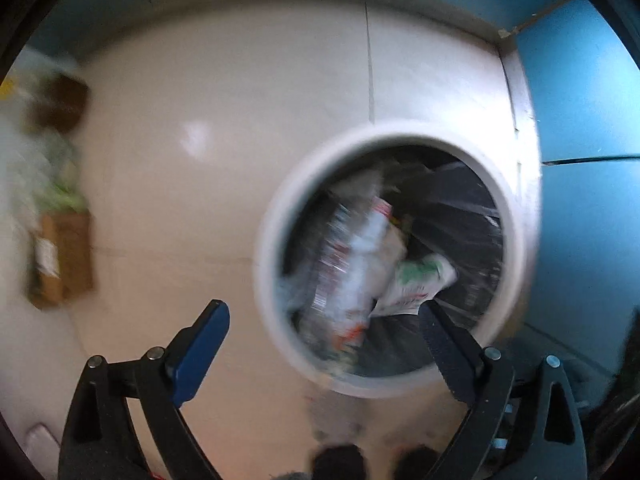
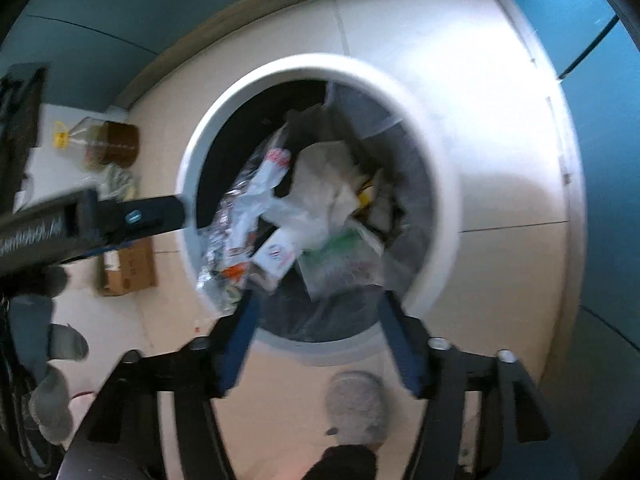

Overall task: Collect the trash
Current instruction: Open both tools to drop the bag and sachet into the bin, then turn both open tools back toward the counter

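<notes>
Trash (image 2: 304, 200) fills the bin (image 2: 432, 184); your left gripper (image 1: 320, 312) and right gripper (image 2: 316, 300) gape empty, while box (image 2: 128, 268) and bottle (image 2: 104, 144) await.

Glossy white plastic bin (image 2: 432, 184) (black film liner (image 2: 400, 152)) holds crinkled foil wrapper (image 2: 224, 216) and paper (image 2: 320, 176).

Wrappers (image 1: 360, 256) in bin (image 1: 276, 216) — motion-blurred, unreadable.

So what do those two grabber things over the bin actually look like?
Each gripper is a black plastic frame with silver pivot pins and two flat fingers. The left gripper has one blue finger and one dark, finely textured pad. The right gripper has blue fingers.
</notes>
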Demonstrator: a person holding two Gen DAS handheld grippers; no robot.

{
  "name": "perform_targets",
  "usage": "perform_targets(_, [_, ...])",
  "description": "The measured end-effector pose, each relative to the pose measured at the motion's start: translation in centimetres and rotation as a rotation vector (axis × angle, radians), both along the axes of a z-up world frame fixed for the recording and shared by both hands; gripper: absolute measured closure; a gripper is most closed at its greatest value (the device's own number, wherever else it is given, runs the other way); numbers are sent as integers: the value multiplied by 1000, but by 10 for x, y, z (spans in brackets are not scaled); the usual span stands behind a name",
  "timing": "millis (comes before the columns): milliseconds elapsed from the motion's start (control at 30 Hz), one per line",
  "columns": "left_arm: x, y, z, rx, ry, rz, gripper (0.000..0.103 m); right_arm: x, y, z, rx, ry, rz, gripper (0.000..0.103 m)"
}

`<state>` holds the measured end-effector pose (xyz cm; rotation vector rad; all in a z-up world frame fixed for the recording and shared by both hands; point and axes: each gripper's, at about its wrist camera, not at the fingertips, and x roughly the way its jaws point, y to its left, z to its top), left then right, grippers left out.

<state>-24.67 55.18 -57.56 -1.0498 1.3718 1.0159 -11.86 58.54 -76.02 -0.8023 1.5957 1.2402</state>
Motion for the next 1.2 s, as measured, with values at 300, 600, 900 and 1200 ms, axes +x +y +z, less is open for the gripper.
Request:
perform_targets(300, [-10,-27,16,175,98,-32,7,11,-8,12,37,-218,-21,1])
perform_targets(600, [-20,-54,84,240,100,5,7,13,-17,81,113,-247,-38,1])
perform_targets(900, [-24,-105,214,254,60,32,7,18,-66,228,177,-250,-15,1])
perform_targets(1200, [-25,-171,374,328,31,15,7,31,-129,398,273,-245,12,1])
